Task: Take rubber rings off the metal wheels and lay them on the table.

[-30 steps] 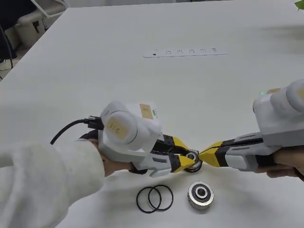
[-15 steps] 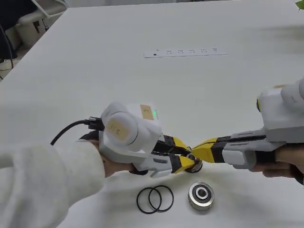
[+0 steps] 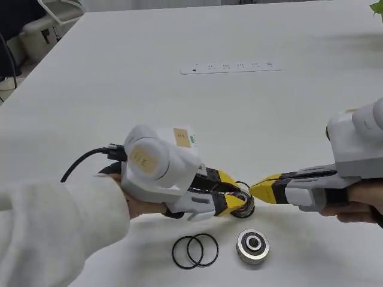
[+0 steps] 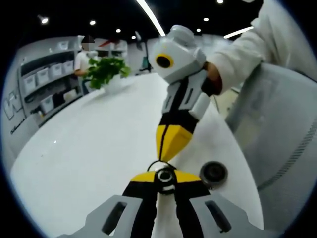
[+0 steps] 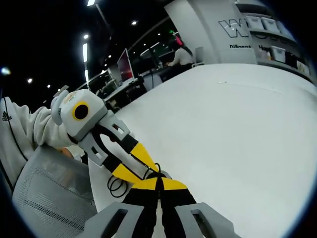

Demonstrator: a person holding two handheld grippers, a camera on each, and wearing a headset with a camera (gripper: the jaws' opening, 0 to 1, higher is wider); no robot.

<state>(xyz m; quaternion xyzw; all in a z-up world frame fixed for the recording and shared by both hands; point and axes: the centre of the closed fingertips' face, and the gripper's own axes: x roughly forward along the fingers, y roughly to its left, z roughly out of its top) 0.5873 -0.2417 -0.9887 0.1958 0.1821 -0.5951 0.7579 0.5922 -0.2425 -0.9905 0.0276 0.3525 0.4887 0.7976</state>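
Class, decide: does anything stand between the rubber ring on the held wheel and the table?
Nothing visible does. Bare table lies beyond the rubber ring; the loose wheel and two laid rings sit nearer the person.

- Rubber rings by the bench's near edge: black.
- Metal wheels: silver, dark centres.
- Left gripper, right gripper: white bodies, yellow-and-black jaws.
- Bench: white.

Right gripper view: the back wall bears large letters starting "W"; the smaller line beneath is illegible. A white sleeve carries the "adidas" mark. Left gripper view: a large "W" on the wall. Head view: print on the sticker on the left gripper is illegible.
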